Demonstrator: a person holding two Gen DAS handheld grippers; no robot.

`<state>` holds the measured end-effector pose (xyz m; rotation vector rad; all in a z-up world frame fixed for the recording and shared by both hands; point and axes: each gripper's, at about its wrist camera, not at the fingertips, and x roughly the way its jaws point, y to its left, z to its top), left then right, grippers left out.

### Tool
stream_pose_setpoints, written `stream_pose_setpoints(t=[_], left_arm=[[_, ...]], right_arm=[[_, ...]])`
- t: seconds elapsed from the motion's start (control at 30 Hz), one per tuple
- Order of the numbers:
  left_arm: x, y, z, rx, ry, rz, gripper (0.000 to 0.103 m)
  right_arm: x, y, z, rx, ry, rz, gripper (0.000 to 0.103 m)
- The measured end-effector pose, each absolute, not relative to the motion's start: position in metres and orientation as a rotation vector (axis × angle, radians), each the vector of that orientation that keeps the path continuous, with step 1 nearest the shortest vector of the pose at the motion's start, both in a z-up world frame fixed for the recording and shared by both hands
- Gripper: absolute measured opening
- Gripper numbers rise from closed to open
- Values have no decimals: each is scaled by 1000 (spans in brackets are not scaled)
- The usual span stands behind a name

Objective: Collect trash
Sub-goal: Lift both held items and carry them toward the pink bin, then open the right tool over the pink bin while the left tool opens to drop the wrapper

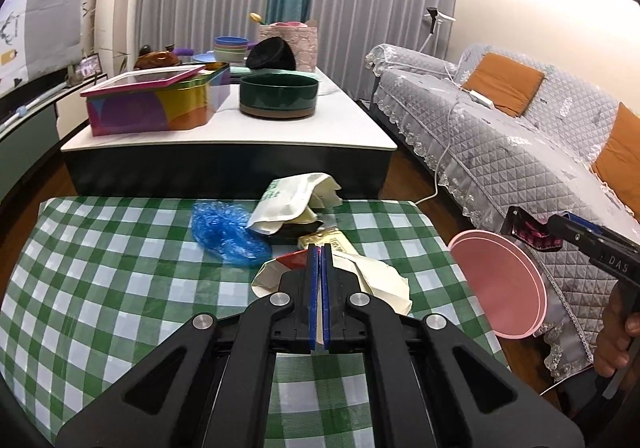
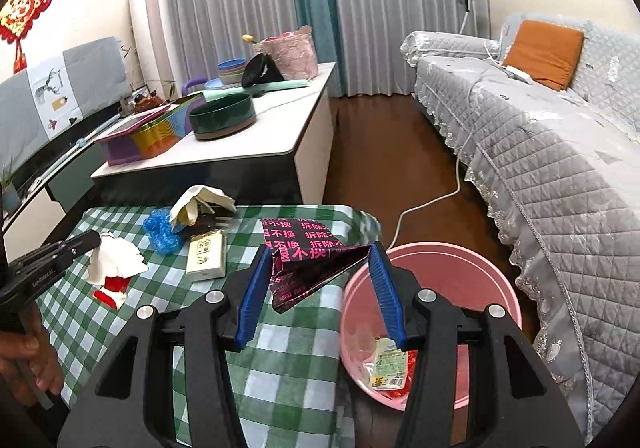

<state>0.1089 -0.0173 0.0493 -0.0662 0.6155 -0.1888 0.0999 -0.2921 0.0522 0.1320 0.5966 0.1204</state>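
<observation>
Right wrist view showed the right claw (image 2: 320, 268) half-wide, pinching a folded black wrapper with pink print (image 2: 308, 268), the round pink plastic bin (image 2: 496, 284) just right and below, off the tabletop (image 2: 280, 368).

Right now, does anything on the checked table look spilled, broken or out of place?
Nothing is spilled or broken. Litter is still scattered at the table's far end: a blue plastic wad, a crumpled paper bag and a flat cream packet. The right gripper holds a folded dark wrapper beside the pink bin.
</observation>
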Motion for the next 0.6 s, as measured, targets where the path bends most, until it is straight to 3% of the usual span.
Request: stream_pose_setpoints(t=[0.6], left_arm=[[112,-71,65,-28,610,-282,1]], right_arm=[[91,-343,62,150,565,37,50]])
